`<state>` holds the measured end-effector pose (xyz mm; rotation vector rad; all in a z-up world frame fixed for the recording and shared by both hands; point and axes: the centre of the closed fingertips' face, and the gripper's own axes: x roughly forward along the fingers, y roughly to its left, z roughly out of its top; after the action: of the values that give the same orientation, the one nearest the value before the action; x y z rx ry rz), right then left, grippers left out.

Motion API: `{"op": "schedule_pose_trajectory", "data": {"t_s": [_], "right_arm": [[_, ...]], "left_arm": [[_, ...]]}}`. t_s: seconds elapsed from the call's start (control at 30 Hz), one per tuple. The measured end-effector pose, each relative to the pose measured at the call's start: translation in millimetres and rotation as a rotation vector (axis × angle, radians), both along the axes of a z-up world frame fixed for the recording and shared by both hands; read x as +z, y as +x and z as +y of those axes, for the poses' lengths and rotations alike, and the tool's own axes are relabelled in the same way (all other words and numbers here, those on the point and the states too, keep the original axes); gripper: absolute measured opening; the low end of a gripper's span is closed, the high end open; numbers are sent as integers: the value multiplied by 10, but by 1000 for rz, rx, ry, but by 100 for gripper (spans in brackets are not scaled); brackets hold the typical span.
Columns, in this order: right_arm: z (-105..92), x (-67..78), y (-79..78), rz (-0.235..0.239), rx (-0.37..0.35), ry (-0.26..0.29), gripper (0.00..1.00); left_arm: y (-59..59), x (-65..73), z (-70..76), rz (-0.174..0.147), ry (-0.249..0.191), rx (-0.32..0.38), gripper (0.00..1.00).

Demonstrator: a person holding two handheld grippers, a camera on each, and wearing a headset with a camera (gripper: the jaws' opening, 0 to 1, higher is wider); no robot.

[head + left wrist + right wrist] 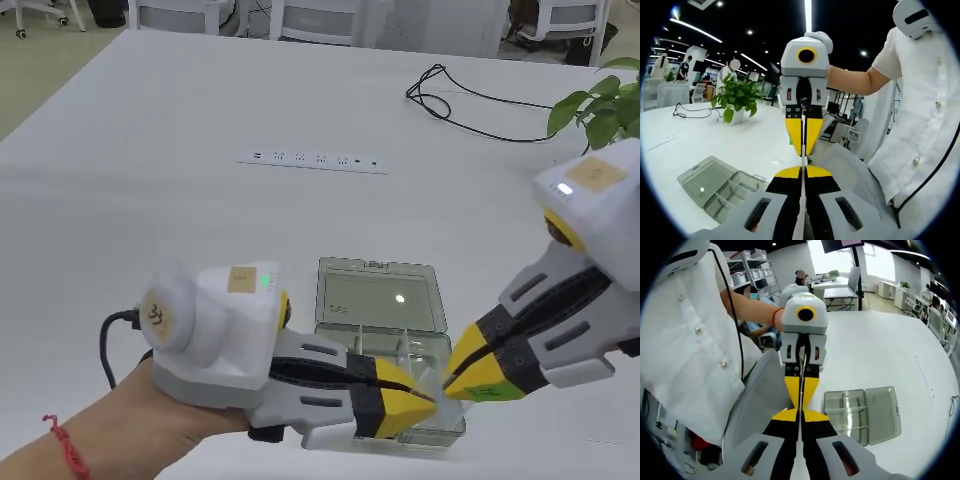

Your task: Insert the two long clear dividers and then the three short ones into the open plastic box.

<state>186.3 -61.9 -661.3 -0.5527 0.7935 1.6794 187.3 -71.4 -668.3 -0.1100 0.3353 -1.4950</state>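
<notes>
Above the box (380,300), left gripper (420,402) and right gripper (455,385) fingers both pinch one clear divider (432,384) (edge-on); uneven pulling could bend or drop it.

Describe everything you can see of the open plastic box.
The plastic box is clear, grey-tinted, rectangular. It lies on the white table, its hinged lid folded back open on the far side. Fitted dividers stand in its tray. The left gripper and right gripper, holding a clear divider, meet over its near right corner.

White table (150,150); power strip (312,160) mid-table; black cable (450,105) coiled far right, near potted plant (600,105); chairs (320,20) beyond.
</notes>
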Motion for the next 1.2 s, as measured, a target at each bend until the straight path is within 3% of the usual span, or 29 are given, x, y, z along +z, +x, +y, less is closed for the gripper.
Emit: {"op": "schedule_pose_trajectory", "data": {"t_s": [0.47, 0.93, 1.2], "right_arm": [[4, 18, 75, -35, -24, 4, 3], [-35, -23, 301, -86, -78, -3, 3], [-18, -90, 443, -108, -107, -10, 3]], "left_arm": [[60, -73, 92, 4, 29, 46, 1], [216, -205, 321, 8, 78, 141, 25], [322, -276, 445, -13, 110, 197, 46]]}}
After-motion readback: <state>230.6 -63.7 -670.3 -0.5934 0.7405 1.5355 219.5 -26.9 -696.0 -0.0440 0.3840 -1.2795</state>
